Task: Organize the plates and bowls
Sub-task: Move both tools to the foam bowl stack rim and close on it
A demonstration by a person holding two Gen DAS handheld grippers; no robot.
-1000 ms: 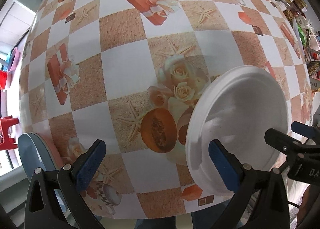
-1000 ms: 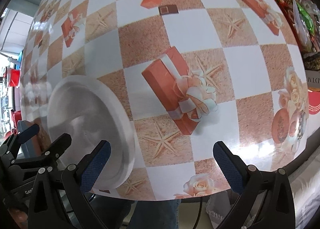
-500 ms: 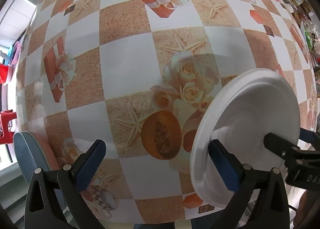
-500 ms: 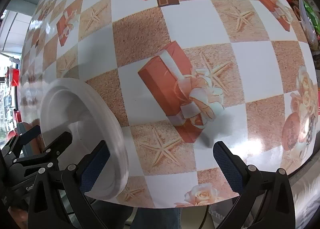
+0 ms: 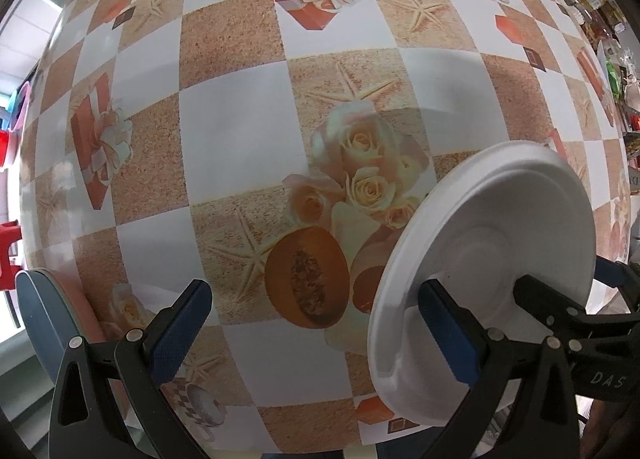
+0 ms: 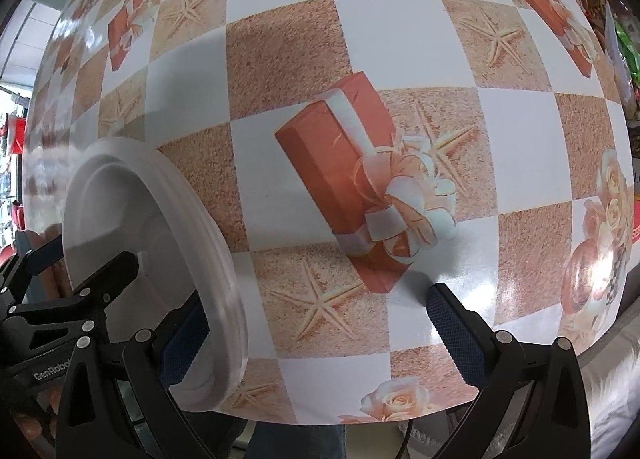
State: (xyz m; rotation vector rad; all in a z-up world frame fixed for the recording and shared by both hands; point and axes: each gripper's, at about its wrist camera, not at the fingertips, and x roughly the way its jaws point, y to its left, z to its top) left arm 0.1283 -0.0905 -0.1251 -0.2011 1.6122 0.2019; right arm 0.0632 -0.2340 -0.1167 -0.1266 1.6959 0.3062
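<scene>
A white plate [image 5: 492,259] is tilted up off the patterned table, between my two grippers. My left gripper [image 5: 316,327] is open; its right finger sits in the plate's hollow at the near rim. My right gripper [image 6: 316,327] is open; its left finger [image 6: 184,335] is behind the plate [image 6: 156,259] at its near rim. The right gripper's finger also shows in the left wrist view [image 5: 560,311], reaching over the plate. A blue and pink plate edge [image 5: 44,311] sits at the table's near left.
The table [image 5: 240,131] has a checkered cloth with gift boxes, roses and starfish. Packaged goods [image 5: 600,19] line the far right edge. Red stools [image 5: 8,259] stand beyond the left edge. The table's near edge runs just under both grippers.
The white plate has tilted up more steeply and both grippers have moved closer to the table, with the fingers now on either side of its near rim.
</scene>
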